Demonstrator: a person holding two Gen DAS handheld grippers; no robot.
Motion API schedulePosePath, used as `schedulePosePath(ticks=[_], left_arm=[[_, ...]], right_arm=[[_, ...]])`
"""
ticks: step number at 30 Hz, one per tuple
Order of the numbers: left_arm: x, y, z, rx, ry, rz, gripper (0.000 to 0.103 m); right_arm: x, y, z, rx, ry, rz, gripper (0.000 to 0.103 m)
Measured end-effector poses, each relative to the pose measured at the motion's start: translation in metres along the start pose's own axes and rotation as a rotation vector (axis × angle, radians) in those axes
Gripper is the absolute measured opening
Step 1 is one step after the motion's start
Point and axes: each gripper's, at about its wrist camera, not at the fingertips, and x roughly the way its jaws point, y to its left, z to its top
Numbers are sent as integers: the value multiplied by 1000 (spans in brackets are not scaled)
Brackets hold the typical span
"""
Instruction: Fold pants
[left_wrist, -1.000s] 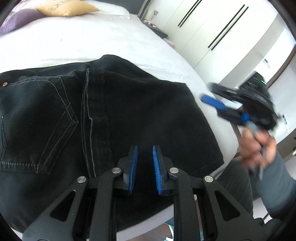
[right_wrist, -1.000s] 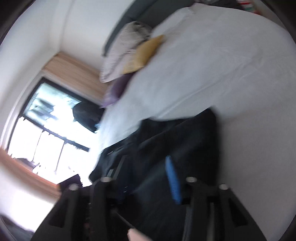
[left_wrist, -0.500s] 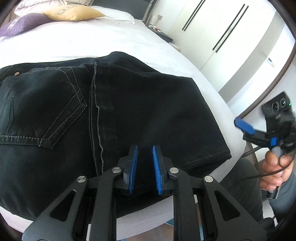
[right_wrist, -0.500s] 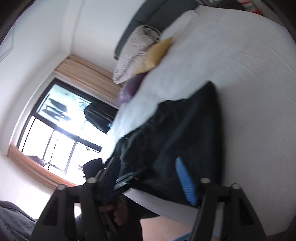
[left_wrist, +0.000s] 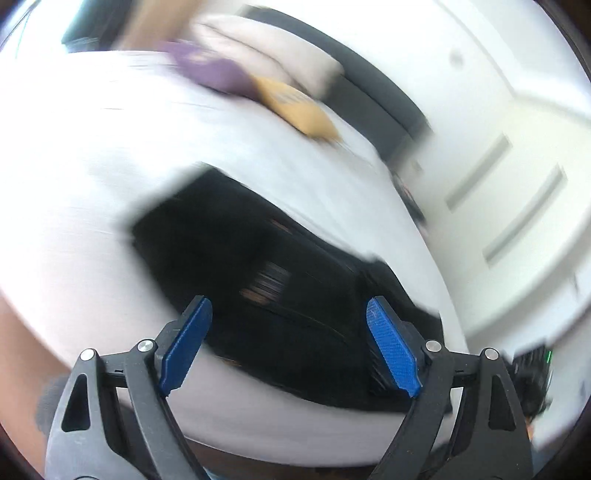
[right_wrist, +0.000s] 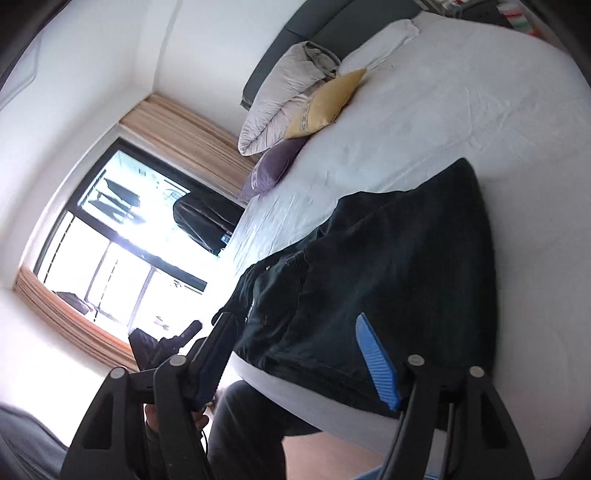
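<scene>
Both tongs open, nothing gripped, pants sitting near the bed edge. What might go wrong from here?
1. The folded pants lie close to the mattress edge of the bed; a nudge or a snagged layer might drag them off the side.
2. The left wrist view is heavily motion-blurred, so the left tongs may be hard to aim onto a hem or seam.
3. The right tongs hang open over the near edge of the fabric and could catch only the top layer, undoing the fold.

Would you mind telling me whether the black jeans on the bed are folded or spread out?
Folded: the black jeans lie as a compact block near the edge of the bed, no legs trailing out.
</scene>
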Motion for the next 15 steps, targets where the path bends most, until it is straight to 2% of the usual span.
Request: schedulePosePath(ticks=[2, 3, 4, 6, 8, 11, 15], left_arm=[[-5, 26, 8, -82, -21, 28, 86], [-5, 38, 10, -123, -19, 35, 86], [0, 48, 11, -167, -4, 35, 86], [15, 61, 8, -215, 44, 32, 86], [27, 73, 6, -259, 75, 24, 86], [42, 84, 4, -343, 75, -23, 86], [52, 98, 13, -384, 55, -96, 85]], right_arm=[[7, -22, 0, 62, 15, -72, 72], [18, -39, -4, 121, 44, -169, 72], [26, -52, -5, 168, 66, -207, 66], [20, -60, -6, 191, 25, -178, 63], [13, -56, -6, 205, 33, -179, 63], [11, -52, -1, 207, 50, -207, 63], [13, -57, 2, 232, 37, -212, 63]])
